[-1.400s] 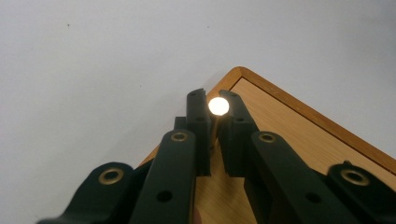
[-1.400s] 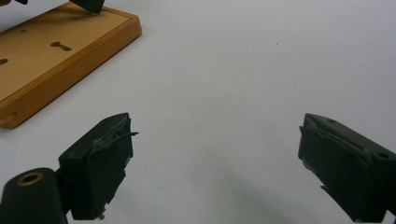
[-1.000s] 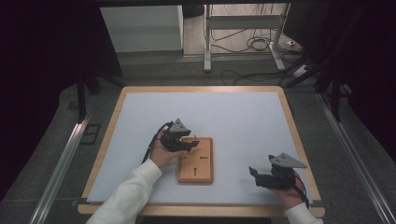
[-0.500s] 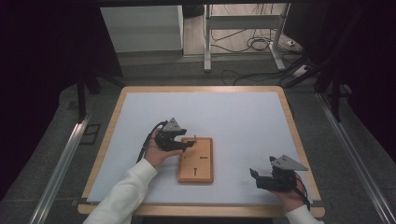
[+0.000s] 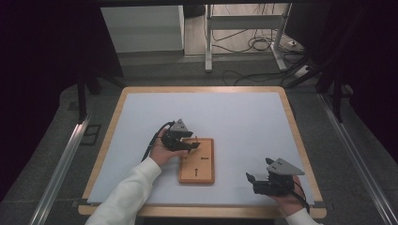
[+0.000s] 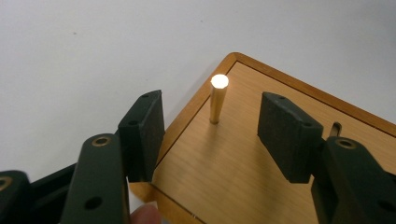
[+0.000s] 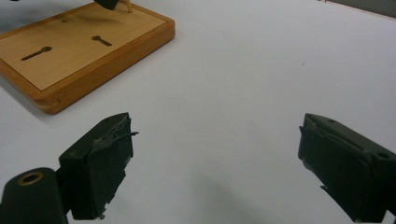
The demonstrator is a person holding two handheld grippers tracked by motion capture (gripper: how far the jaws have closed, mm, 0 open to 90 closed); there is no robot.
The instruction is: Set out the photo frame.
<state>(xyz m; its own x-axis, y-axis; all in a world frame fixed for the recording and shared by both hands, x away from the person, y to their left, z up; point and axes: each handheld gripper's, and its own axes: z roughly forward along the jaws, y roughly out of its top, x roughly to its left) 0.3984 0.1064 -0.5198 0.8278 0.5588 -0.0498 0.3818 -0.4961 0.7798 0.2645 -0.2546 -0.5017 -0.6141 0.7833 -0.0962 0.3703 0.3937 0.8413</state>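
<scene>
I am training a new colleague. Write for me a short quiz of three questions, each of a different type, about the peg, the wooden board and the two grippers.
1. True or false: the left gripper is shut on the brass peg.
2. The peg stands A) upright in the wooden board, B) flat on the table.
3. Fill in: the right gripper hangs over the white ____.

Key: 1 false, pads stand apart from it; 2 A; 3 table.
</scene>
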